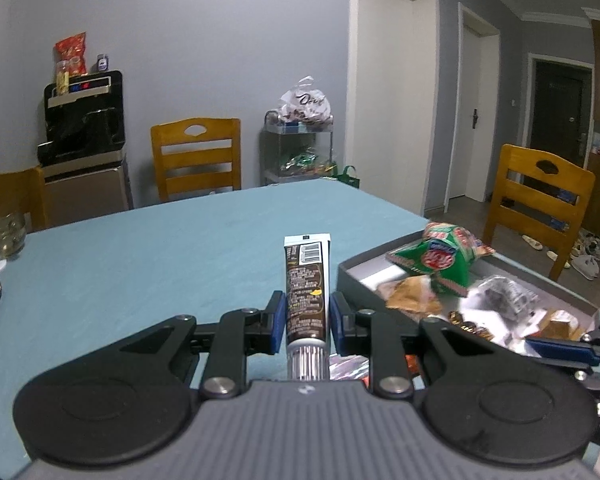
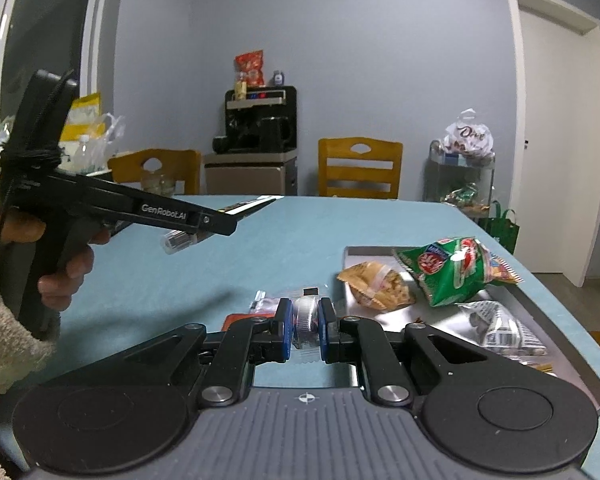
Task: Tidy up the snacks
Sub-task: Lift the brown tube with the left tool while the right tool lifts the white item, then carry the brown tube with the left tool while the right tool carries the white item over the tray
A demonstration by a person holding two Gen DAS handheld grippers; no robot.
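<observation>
Nearby: glass (image 1: 5, 233) at table (image 1: 160, 248) edge, chairs (image 1: 196, 158) beyond.

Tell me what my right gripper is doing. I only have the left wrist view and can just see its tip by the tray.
Observer: The right gripper is shut on a small clear packet.
Operator: Is that packet over the tray?
Observer: No. In the right wrist view it shows left of the tray, with the table behind it.
Operator: And the tube in my left gripper, is it off the table?
Observer: It looks so. From the right side, the cap of the tube hangs below the left gripper, apparently clear of the tabletop.
</observation>
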